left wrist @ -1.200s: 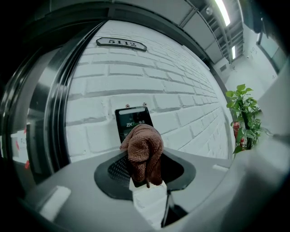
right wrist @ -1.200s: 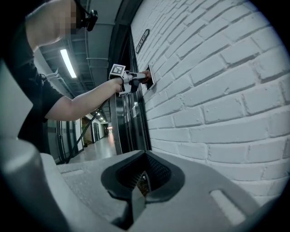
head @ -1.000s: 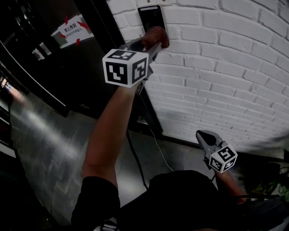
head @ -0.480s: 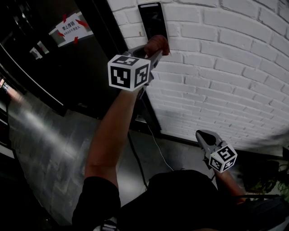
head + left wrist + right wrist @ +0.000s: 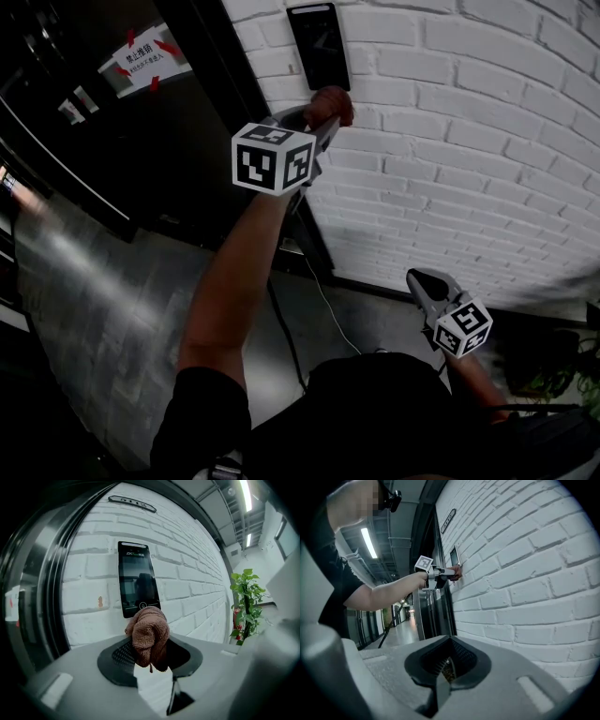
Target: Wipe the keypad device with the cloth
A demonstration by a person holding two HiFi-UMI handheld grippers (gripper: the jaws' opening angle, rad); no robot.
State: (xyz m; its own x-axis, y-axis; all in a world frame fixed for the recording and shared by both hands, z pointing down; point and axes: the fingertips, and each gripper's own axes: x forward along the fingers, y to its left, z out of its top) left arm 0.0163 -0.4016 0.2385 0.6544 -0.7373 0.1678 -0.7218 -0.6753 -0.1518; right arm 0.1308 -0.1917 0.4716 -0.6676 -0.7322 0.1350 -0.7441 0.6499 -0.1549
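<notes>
The black, glossy rectangular keypad device (image 5: pixel 136 576) is mounted on the white brick wall (image 5: pixel 487 141); a bunched brown terry cloth (image 5: pixel 149 634), clamped in the left gripper (image 5: pixel 150 657), is held just under its lower edge, so most wiping is judged undone; the right gripper (image 5: pixel 446 667) is held low, jaws together, empty

Keypad device (image 5: pixel 137 579) front open to reach at 12 o'clock of the cloth (image 5: pixel 149 634), dark door frame (image 5: pixel 50 597) close at its 9 o'clock, bare white brick wall (image 5: pixel 190 590) free toward 3 o'clock, potted plant (image 5: pixel 246 603) far off there.
</notes>
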